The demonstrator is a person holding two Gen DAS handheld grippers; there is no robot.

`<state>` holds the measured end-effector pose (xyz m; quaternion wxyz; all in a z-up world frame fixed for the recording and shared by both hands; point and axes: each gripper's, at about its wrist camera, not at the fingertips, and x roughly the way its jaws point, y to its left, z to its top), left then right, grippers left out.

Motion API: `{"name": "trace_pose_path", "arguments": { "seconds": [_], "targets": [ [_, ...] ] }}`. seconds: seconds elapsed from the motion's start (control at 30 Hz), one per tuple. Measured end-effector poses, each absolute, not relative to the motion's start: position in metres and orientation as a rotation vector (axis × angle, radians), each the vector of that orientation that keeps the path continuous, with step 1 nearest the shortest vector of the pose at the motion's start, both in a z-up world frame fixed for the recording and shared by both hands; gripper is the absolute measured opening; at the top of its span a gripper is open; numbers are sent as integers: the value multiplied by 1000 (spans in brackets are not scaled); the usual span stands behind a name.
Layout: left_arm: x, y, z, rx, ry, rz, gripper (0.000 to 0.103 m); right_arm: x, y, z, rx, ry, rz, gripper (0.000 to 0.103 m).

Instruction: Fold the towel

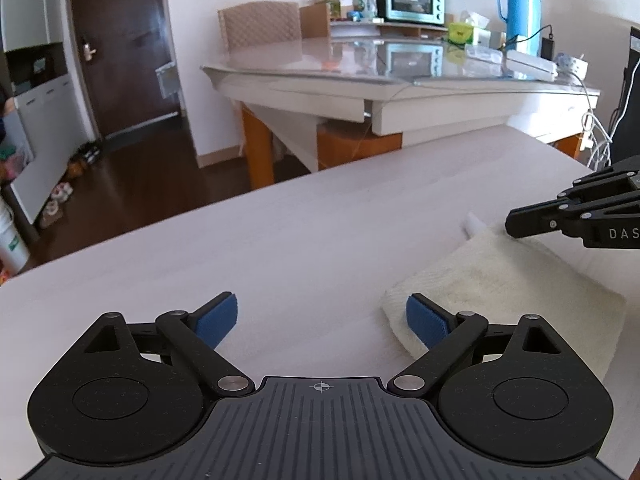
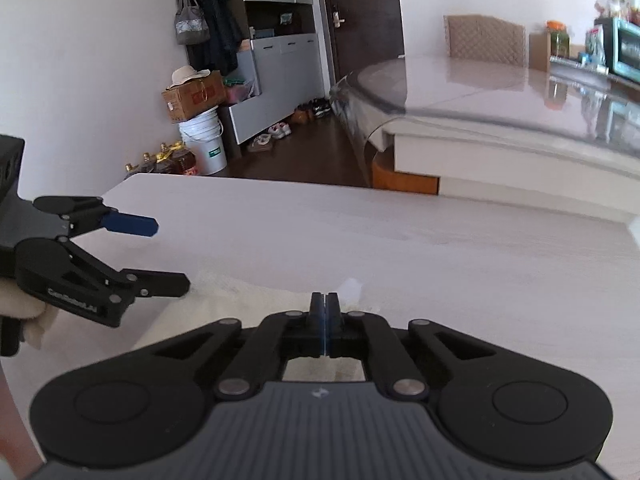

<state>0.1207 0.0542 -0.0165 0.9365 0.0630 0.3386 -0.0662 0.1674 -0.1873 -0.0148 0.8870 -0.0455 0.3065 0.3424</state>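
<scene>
The cream terry towel [image 1: 508, 292] lies on the pale wooden worktable [image 1: 280, 240] as a thick, already doubled pad, at about four o'clock in the left wrist view; judging by that thickness, the fold looks mostly done and what remains is squaring or one last turn.

The left gripper [image 1: 322, 322] hovers with its blue-padded fingers [image 1: 218, 318] wide apart and nothing between them; its right-hand finger sits over the towel's near-left corner, probably lined up to take that corner or freshly let go of it; which, I cannot tell.

The right gripper [image 2: 325, 312] has its jaws pressed together, pads meeting with no visible gap; whether a thin layer of cloth is nipped between them is hidden by the fingers themselves; its tip rests at the towel's far edge, close to the small white label [image 2: 352, 286] poking out at twelve o'clock, seemingly to pin that edge flat.

Edges and room: the towel's left edge is soft and rounded, its far corner near the label; open tabletop stretches from nine through twelve o'clock in the left view, so a sweep that way is free; the table's far edge drops to dark floor beyond, with the glass-topped dining table [image 1: 360, 68] well apart.
</scene>
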Motion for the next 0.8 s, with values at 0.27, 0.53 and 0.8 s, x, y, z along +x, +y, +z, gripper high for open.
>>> {"name": "trace_pose_path", "arguments": {
  "seconds": [0.27, 0.53, 0.8],
  "targets": [
    [129, 45, -23, 166, 713, -144, 95, 163, -190, -20, -127, 652, 704, 2],
    [131, 44, -28, 161, 727, -125, 99, 160, -182, -31, -182, 656, 707, 4],
    [102, 39, -15, 119, 695, -101, 100, 145, -201, -11, -96, 643, 705, 47]
  ]
}}
